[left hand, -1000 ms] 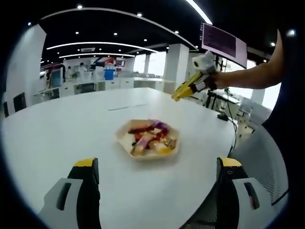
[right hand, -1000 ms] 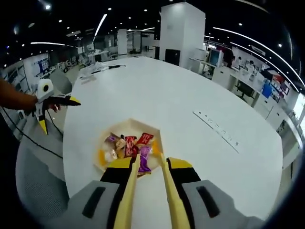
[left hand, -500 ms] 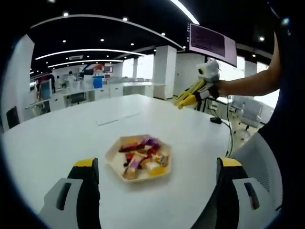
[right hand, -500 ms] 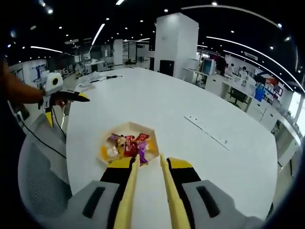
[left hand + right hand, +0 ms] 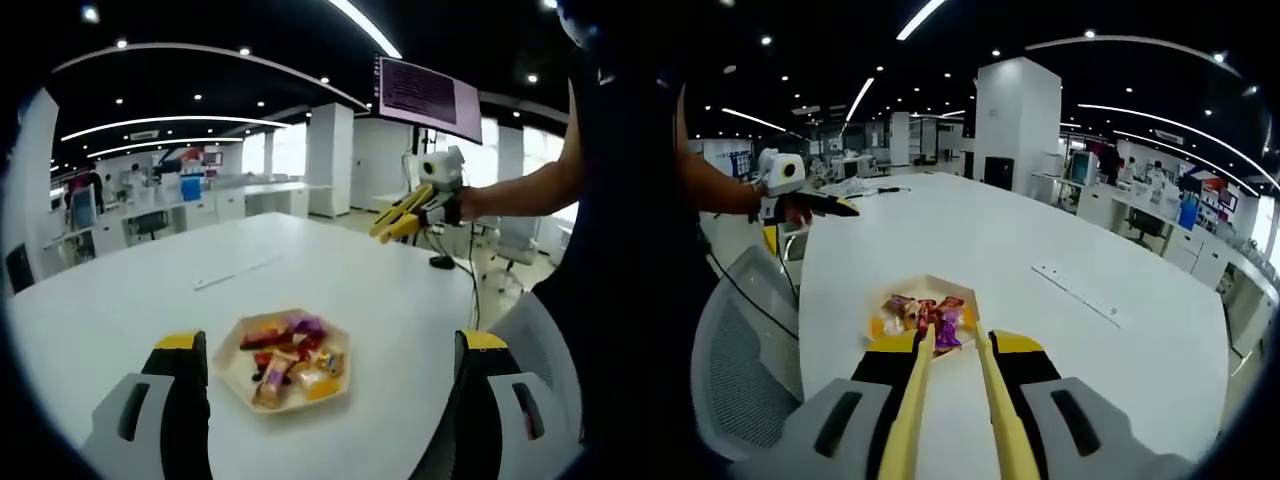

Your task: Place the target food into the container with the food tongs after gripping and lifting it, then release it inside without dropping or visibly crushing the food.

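My left gripper (image 5: 325,375) hangs low over the near edge of the white table (image 5: 120,300), jaws spread wide, nothing between them. Just past them sits the hexagonal tray (image 5: 235,375), pale and shallow, heaped with wrapped sweets (image 5: 290,360): red, purple, orange and yellow wrappers all touching in one pile. Any print on those wrappers is too small for me to read.

Up at the right of the left gripper view, my right gripper (image 5: 395,222) floats above the table's far right edge, held in my hand (image 5: 445,207), the yellow food tongs (image 5: 405,212) sticking out from it toward the table. In the right gripper view those tongs (image 5: 945,400) run forward as two yellow blades, close together but with a slim gap, and they pinch nothing. Their tips end at the near rim of the tray (image 5: 930,290), with the sweets (image 5: 925,315) just beyond, a purple wrapper nearest the tips.

My left gripper (image 5: 845,208) also shows in the right gripper view, out over the table's left edge.

Room to move: the table top (image 5: 1090,340) is bare and broad to the right and beyond the tray, broken by a flush strip (image 5: 1080,293), possibly a socket panel. A grey mesh chair (image 5: 740,350) crowds the table's left edge. A hanging screen (image 5: 428,97) carries lines of text, unreadable from here.
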`<state>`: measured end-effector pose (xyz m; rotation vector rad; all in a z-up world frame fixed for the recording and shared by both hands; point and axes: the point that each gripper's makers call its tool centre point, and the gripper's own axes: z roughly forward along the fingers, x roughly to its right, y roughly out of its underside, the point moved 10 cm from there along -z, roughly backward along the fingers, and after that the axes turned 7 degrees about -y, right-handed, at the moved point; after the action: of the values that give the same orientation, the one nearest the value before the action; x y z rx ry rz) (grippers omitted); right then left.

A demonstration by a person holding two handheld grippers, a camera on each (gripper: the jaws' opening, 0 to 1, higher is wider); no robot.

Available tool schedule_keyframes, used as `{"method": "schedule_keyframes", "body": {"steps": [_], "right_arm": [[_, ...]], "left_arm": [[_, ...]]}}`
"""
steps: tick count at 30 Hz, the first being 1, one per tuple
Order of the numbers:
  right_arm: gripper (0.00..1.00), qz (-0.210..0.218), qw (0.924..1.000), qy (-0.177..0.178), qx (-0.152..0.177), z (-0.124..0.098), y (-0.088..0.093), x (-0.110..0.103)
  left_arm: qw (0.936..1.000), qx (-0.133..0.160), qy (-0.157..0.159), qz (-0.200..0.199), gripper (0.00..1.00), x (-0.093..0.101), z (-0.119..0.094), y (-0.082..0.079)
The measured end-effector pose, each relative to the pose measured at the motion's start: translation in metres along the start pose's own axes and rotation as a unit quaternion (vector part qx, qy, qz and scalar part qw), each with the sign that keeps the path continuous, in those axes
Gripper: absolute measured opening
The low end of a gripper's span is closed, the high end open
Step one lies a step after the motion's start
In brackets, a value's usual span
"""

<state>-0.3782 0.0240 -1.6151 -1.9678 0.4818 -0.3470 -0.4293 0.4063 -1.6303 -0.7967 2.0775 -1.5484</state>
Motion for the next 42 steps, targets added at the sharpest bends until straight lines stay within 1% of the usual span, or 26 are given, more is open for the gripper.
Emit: {"method": "schedule_keyframes", "body": {"steps": [8, 9, 11, 12, 14, 15, 16, 17, 18, 19, 20, 21, 23, 28, 32, 33, 35, 36, 37, 38, 39, 42], "right_arm": [[0.25, -0.002, 0.9999, -0.005, 0.011, -0.006, 0.002, 0.0], [0.26, -0.002, 0.9998, -0.011, 0.014, -0.006, 0.002, 0.0], [0.26, 0.003, 0.9982, -0.052, 0.029, -0.004, 0.001, -0.006], [0.26, -0.004, 0.9984, -0.047, 0.031, -0.005, 0.0, -0.006], [0.26, -0.007, 0.9976, -0.062, 0.032, -0.002, -0.002, -0.011], [0.26, -0.008, 0.9969, -0.069, 0.037, 0.0, -0.004, -0.014], [0.26, -0.008, 0.9967, -0.071, 0.039, 0.0, -0.005, -0.014], [0.26, -0.01, 0.9955, -0.083, 0.044, 0.002, -0.008, -0.017], [0.26, -0.011, 0.9946, -0.091, 0.049, 0.003, -0.01, -0.02], [0.26, -0.01, 0.9935, -0.1, 0.054, 0.004, -0.012, -0.022], [0.26, -0.003, 0.9909, -0.12, 0.062, 0.006, -0.014, -0.026], [0.26, 0.0, 0.9889, -0.132, 0.067, 0.007, -0.017, -0.029], [0.26, -0.008, 0.9883, -0.134, 0.072, 0.009, -0.022, -0.031], [0.26, -0.002, 0.9802, -0.17, 0.101, 0.014, -0.036, -0.041], [0.26, -0.007, 0.9755, -0.188, 0.113, 0.017, -0.046, -0.05], [0.26, -0.005, 0.9734, -0.195, 0.121, 0.018, -0.048, -0.052], [0.26, 0.0, 0.97, -0.205, 0.13, 0.02, -0.051, -0.055], [0.26, -0.002, 0.9685, -0.21, 0.134, 0.021, -0.054, -0.058], [0.26, -0.003, 0.9673, -0.215, 0.133, 0.023, -0.055, -0.061], [0.26, -0.005, 0.9646, -0.228, 0.132, 0.025, -0.056, -0.065], [0.27, -0.006, 0.9639, -0.231, 0.133, 0.026, -0.057, -0.067], [0.27, -0.008, 0.9612, -0.242, 0.132, 0.031, -0.059, -0.073]], "left_arm": [[0.9999, 0.005, 0.014, 0.005, 1.0, 0.002, 0.005, -0.012], [0.9998, 0.006, 0.017, 0.005, 1.0, 0.003, 0.006, -0.014], [0.9996, 0.007, 0.025, 0.005, 1.0, 0.004, 0.007, -0.017], [0.9995, 0.006, 0.03, 0.005, 1.0, 0.005, 0.008, -0.018], [0.9991, 0.005, 0.042, 0.006, 0.99, 0.008, 0.009, -0.022], [0.9985, 0.005, 0.053, 0.005, 0.99, 0.011, 0.011, -0.025], [0.9982, 0.005, 0.059, 0.005, 0.98, 0.013, 0.011, -0.027], [0.9977, 0.005, 0.067, 0.01, 0.97, 0.014, 0.013, -0.03], [0.9971, 0.004, 0.076, 0.007, 0.96, 0.016, 0.014, -0.031], [0.9964, 0.012, 0.084, -0.001, 0.95, 0.018, 0.016, -0.035], [0.9964, 0.014, 0.084, 0.003, 0.95, 0.018, 0.017, -0.037], [0.9963, 0.014, 0.085, 0.005, 0.95, 0.018, 0.018, -0.039], [0.9954, 0.014, 0.094, 0.009, 0.93, 0.019, 0.021, -0.043], [0.9931, 0.017, 0.115, 0.021, 0.88, 0.026, 0.028, -0.054], [0.9908, 0.021, 0.131, 0.026, 0.84, 0.032, 0.034, -0.063], [0.9896, 0.02, 0.14, 0.028, 0.83, 0.034, 0.037, -0.064], [0.9872, 0.014, 0.156, 0.029, 0.76, 0.037, 0.039, -0.066], [0.9848, 0.003, 0.171, 0.027, 0.72, 0.04, 0.041, -0.066], [0.9831, -0.001, 0.181, 0.025, 0.67, 0.042, 0.043, -0.067], [0.9814, -0.002, 0.19, 0.028, 0.64, 0.045, 0.045, -0.068], [0.9813, -0.001, 0.19, 0.03, 0.62, 0.047, 0.047, -0.068], [0.9801, 0.0, 0.195, 0.034, 0.62, 0.051, 0.051, -0.07]]}}
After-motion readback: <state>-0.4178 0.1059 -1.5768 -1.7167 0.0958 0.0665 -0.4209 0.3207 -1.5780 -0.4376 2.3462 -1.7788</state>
